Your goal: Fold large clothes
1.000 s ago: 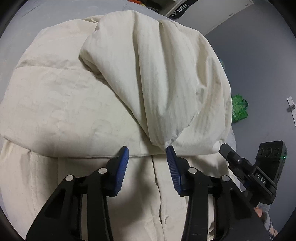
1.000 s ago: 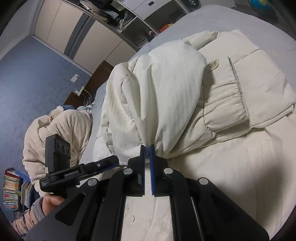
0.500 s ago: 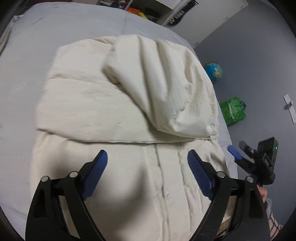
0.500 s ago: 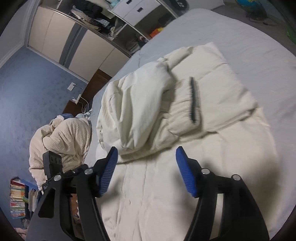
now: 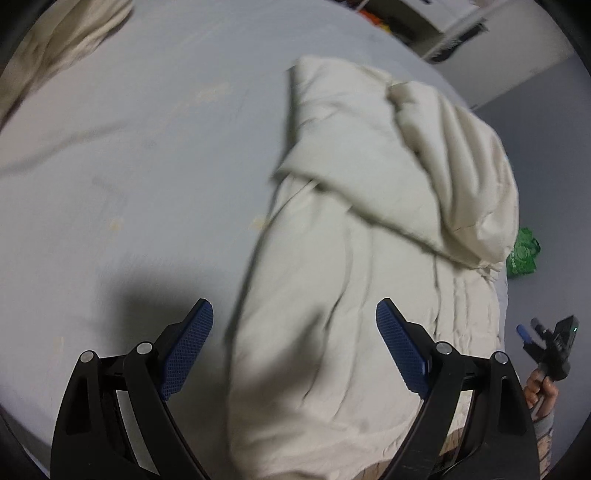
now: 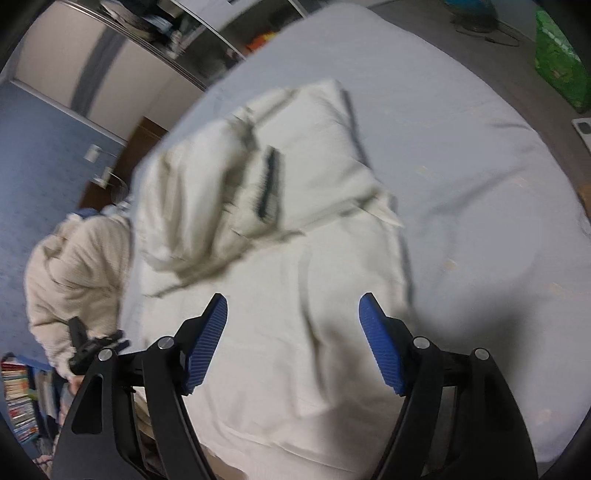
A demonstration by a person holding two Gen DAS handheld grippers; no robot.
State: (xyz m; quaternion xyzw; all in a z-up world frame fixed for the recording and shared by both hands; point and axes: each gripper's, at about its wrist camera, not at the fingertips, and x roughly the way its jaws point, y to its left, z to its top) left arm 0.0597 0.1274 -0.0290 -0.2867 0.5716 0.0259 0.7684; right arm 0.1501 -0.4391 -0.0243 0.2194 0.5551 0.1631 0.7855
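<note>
Both tongs are standing spread wide and holding nothing. Seen from the left wrist, the left tongs point(image 5: 293, 325) are hovering over the near end of a cream padded jacket point(image 5: 369, 258), which is lying on the grey bed point(image 5: 129, 166) toward its right side, with its hood and upper part already doubled over onto the body at the far end. One blue pad is hanging above bare sheet and the other above the jacket's near panel; the right tongs are showing small at the right edge, off the bed. A green bag point(image 5: 522, 254) is sitting on the floor beyond, and another pale cloth point(image 5: 74, 33) is lying at the top left corner. Seen from the right wrist, the right tongs point(image 6: 293, 325) are hanging above the jacket point(image 6: 295, 258), with the folded sleeve and its dark cuff lying across the upper half, and a beige fleece point(image 6: 74, 266) is heaped off to the left of the bed. Though motion is blurring both views, the jacket is looking soft, puffy and light but bulky, likely springing back after folding; taking hold of the near hem corners, one per tongs, and pinching through the full padded thickness seems soundest.
</note>
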